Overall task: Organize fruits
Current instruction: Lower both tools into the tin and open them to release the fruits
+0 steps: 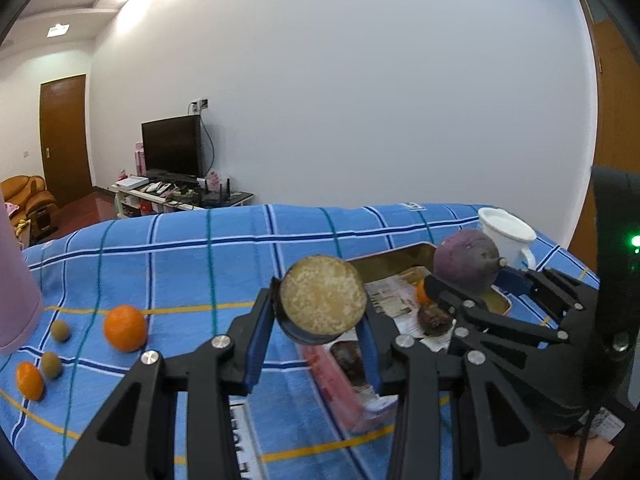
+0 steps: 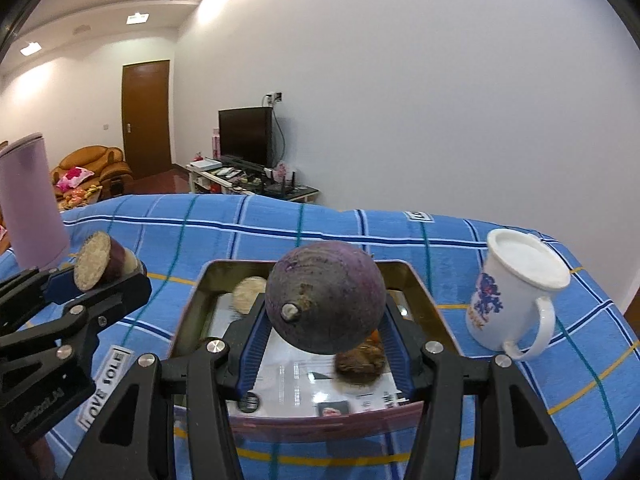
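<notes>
My left gripper (image 1: 322,308) is shut on a halved purple fruit (image 1: 322,300) whose pale yellow cut face points at the camera. It hangs above the near-left corner of a gold metal tray (image 1: 392,256). My right gripper (image 2: 326,312) is shut on a whole round purple fruit (image 2: 326,298), stem toward me, above the tray (image 2: 188,312). In the tray lie a wrinkled brown fruit (image 2: 360,360), a pale cut half (image 2: 248,294) and a bit of orange (image 2: 375,336). On the blue checked cloth to the left lie a large orange (image 1: 125,328), a small orange (image 1: 29,380) and two small brownish-green fruits (image 1: 60,330).
A white mug (image 2: 512,292) with a blue print stands right of the tray. At the table's left stands a tall pink tumbler (image 2: 30,200). The left gripper (image 2: 100,280) hangs just left of the tray. Printed paper lines the tray floor.
</notes>
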`<move>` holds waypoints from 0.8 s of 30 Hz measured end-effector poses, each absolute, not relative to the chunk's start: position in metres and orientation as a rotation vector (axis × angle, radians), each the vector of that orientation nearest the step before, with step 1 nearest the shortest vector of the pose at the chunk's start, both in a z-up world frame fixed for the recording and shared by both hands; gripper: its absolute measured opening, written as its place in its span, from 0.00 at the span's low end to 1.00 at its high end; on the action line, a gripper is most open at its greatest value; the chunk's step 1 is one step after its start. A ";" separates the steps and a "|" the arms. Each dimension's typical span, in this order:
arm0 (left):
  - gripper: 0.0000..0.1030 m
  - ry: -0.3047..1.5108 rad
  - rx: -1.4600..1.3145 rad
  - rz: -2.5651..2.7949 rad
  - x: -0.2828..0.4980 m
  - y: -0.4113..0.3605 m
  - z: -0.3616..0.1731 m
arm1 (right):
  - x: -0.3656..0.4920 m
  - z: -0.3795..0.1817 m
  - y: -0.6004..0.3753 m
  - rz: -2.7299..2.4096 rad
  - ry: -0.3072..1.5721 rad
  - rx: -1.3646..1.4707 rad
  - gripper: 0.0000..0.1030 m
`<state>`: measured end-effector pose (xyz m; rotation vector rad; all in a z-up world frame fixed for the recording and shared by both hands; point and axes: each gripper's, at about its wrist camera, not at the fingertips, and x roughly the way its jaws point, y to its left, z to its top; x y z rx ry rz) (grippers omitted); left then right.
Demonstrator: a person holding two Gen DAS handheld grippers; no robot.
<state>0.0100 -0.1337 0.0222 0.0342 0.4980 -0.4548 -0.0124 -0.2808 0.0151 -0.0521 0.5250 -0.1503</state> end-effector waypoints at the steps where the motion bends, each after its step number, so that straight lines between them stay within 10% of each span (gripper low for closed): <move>1: 0.40 0.501 0.038 -0.452 0.011 -0.138 0.022 | -0.012 0.015 -0.283 -0.156 0.527 -0.055 0.53; 24: 0.40 0.573 0.114 -0.366 0.031 -0.181 0.006 | 0.014 -0.002 -0.313 -0.224 0.631 -0.111 0.53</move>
